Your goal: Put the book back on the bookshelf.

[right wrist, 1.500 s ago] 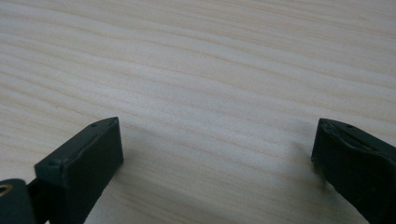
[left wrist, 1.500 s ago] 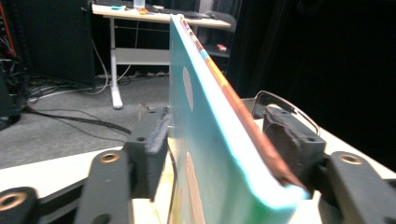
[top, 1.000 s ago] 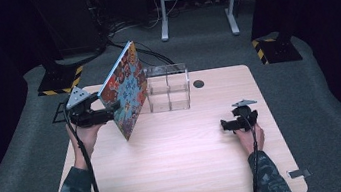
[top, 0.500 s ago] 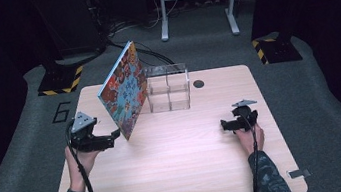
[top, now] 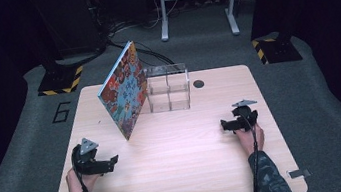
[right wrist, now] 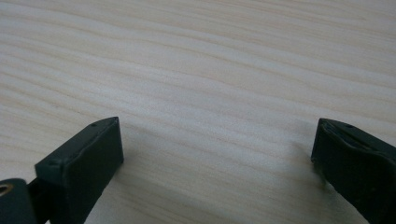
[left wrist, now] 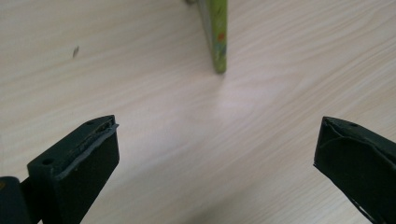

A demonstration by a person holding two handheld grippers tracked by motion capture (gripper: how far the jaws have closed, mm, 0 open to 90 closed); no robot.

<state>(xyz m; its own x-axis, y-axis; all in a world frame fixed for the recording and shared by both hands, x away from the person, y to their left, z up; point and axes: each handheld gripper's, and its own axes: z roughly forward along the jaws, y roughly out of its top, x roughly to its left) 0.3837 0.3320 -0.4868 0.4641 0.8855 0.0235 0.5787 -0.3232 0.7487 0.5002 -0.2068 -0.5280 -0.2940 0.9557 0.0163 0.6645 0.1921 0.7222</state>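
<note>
A colourful picture book (top: 125,96) stood tilted on its lower edge in the far-left part of the wooden table (top: 189,174), its top leaning against the left wall of a clear plastic organiser box (top: 168,88) near the far edge. The left gripper (top: 112,160) rested low near the left edge, plainly the nearer of the two, with the book ahead of it and a little to its right; its jaws had just been opening and now stood wide with nothing between them. The right gripper (top: 223,125) sat well apart toward the right edge, jaws spread and empty over bare wood.
</note>
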